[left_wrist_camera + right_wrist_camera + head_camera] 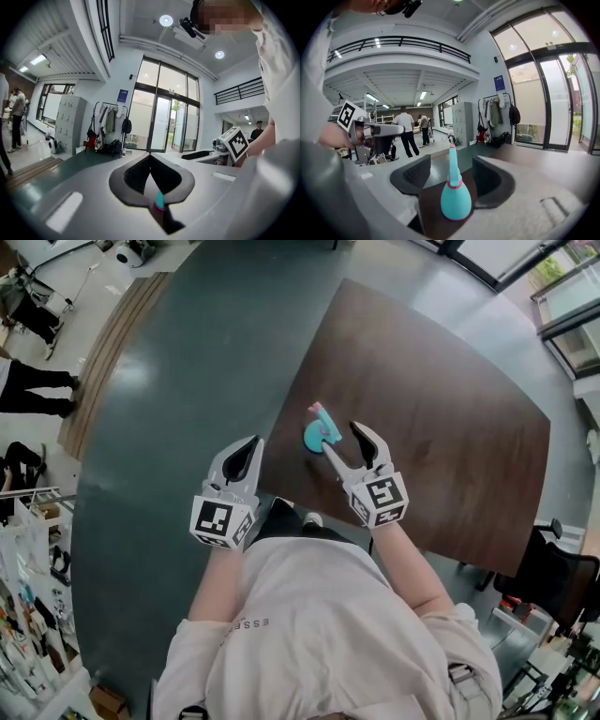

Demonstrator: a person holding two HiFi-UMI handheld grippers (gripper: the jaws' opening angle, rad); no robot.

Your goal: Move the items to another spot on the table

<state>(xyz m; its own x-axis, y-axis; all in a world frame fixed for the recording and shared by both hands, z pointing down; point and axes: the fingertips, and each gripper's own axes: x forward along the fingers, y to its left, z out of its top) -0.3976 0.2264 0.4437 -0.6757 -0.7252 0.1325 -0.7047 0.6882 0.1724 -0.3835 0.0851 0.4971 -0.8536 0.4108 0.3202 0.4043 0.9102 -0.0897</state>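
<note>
1. Dark green floor [187, 352]: fills head view from 9 to 12 o'clock.
2. Wooden plank strip [112, 362]: 10 o'clock, runs diagonally across that floor.
3. Bystander's legs [37, 390], black trousers: 9 o'clock, at the frame edge.
4. Black office chair [553, 573]: 4 o'clock.
5. Brown box [108, 701]: 7 o'clock, bottom edge.
6. Glass entrance doors [161, 124]: left gripper view, just above centre, toward 12 o'clock.
7. Coat rack [108, 126] with hung clothes and bags: 9 o'clock of the doors. Grey lockers [70, 124] sit further out the same way.
8. Blue wall sign [123, 95]: 10 o'clock of the doors.
9. Balcony railing [398, 44]: right gripper view, 11 o'clock.
10. Two standing people [407, 130]: right gripper view, 9 o'clock, background.
</note>
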